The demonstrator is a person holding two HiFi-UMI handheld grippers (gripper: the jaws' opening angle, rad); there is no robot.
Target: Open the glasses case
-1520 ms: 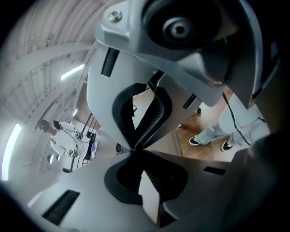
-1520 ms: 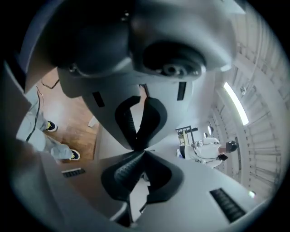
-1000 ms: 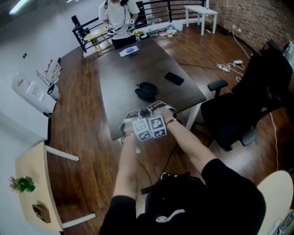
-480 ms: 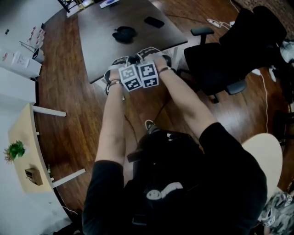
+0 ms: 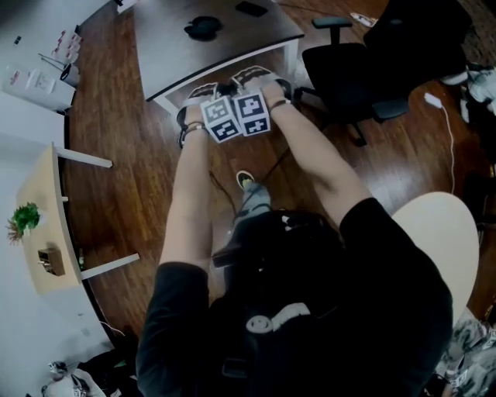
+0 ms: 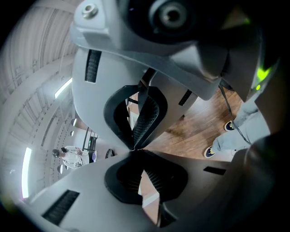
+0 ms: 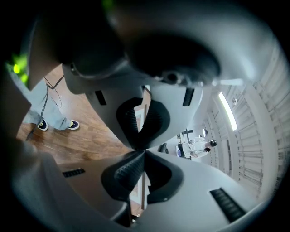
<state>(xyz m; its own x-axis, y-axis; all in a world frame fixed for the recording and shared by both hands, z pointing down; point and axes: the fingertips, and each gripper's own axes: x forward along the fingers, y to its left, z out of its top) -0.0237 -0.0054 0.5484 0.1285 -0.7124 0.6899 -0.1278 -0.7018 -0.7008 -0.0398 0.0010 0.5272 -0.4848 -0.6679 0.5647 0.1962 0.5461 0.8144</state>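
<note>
Holding the two grippers side by side in front of you, you have their marker cubes just beside each other, close to the near edge of the counter (image 5: 171, 54). The left gripper (image 6: 134, 150) has its jaws closed tip to tip, and nothing sits between them; only the wooden floor (image 5: 139, 170) and a distant stretch of the room show through the gaps. The right gripper (image 7: 141, 149) is the same: jaws pressed together and empty.

The glasses case (image 5: 203, 29) lies on the dark counter top towards its far end, well apart from both grippers, and neither one touches it. It shows as a small dark rounded shape, too small to tell whether its lid is up or down. A flat dark item (image 5: 252, 8) lies near it on the counter, to your right of the case. A black office chair (image 5: 349, 70) stands on the floor to the right of the counter, just beside your right forearm. Both gripper views catch a person in white (image 6: 68, 156) standing far off beyond the counter.
</note>
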